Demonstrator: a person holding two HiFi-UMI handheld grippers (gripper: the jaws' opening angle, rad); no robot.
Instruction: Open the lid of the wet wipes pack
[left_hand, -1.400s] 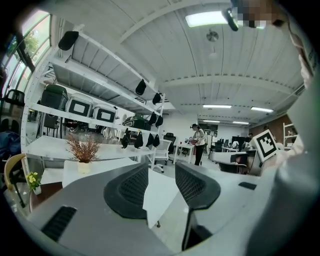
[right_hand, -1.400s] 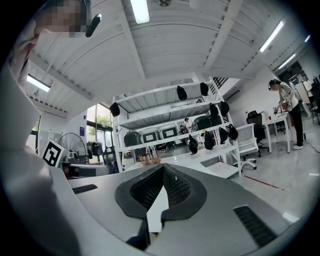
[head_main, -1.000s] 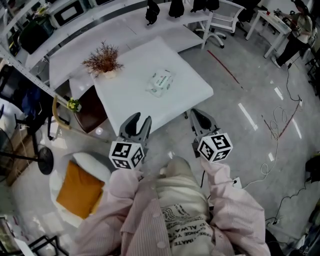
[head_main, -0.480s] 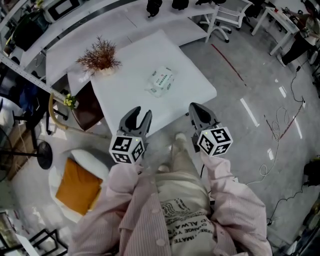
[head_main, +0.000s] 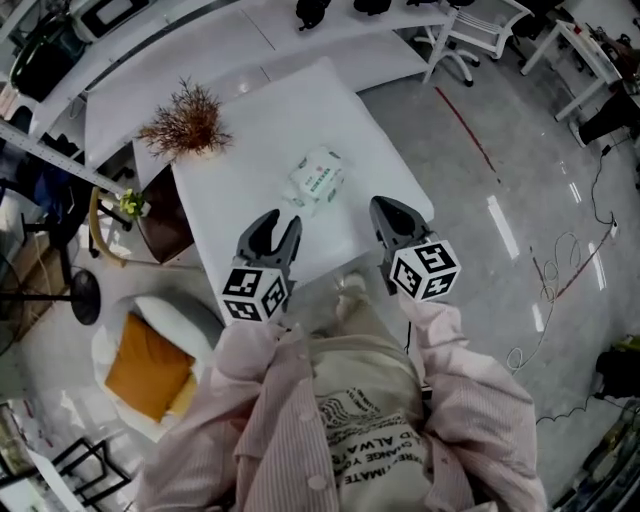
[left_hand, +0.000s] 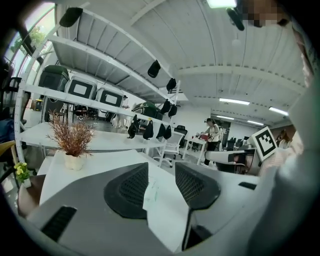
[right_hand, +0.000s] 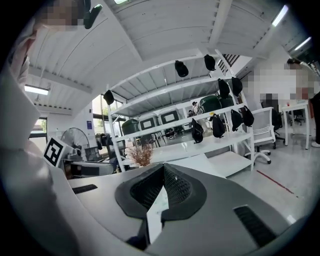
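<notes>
Wipes pack (head_main: 318, 180) nearer left tongs (head_main: 277, 228), right tongs (head_main: 385, 212)

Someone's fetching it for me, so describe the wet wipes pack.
Find the white square table. Near its middle lies the wet wipes pack: a flat, white soft packet with green print, unlike the dried plant at the corner.

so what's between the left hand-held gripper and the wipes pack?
Just bare white table between left hand-held gripper and wipes pack, per the head view.
</notes>
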